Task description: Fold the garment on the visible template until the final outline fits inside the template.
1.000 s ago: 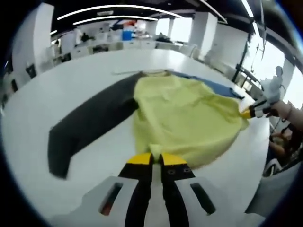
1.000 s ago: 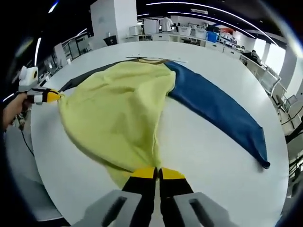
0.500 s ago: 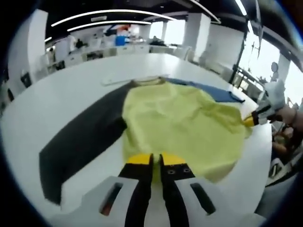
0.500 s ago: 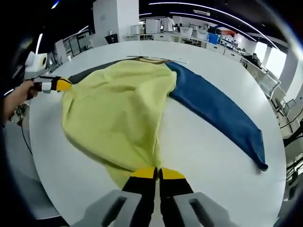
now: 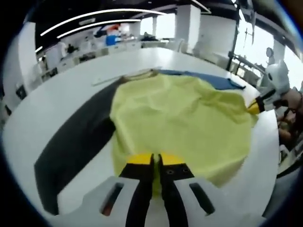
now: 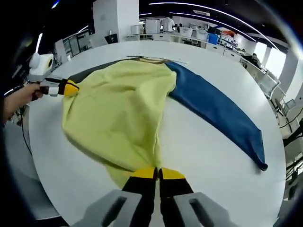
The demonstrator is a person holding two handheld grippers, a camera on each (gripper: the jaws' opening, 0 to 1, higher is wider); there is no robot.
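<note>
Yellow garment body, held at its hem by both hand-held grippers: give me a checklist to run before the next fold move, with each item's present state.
1. Left hand-held gripper shut on the yellow garment body hem: ok.
2. Right hand-held gripper shut on the hem's other corner: ok.
3. Blue sleeve lies flat and spread on the white table: ok.
4. Dark sleeve lies flat on the table: ok.
5. Body smooth between the two grips: not ok, it sags in wrinkles.
6. Template outline under the garment: cannot tell, no marking shows.
</note>
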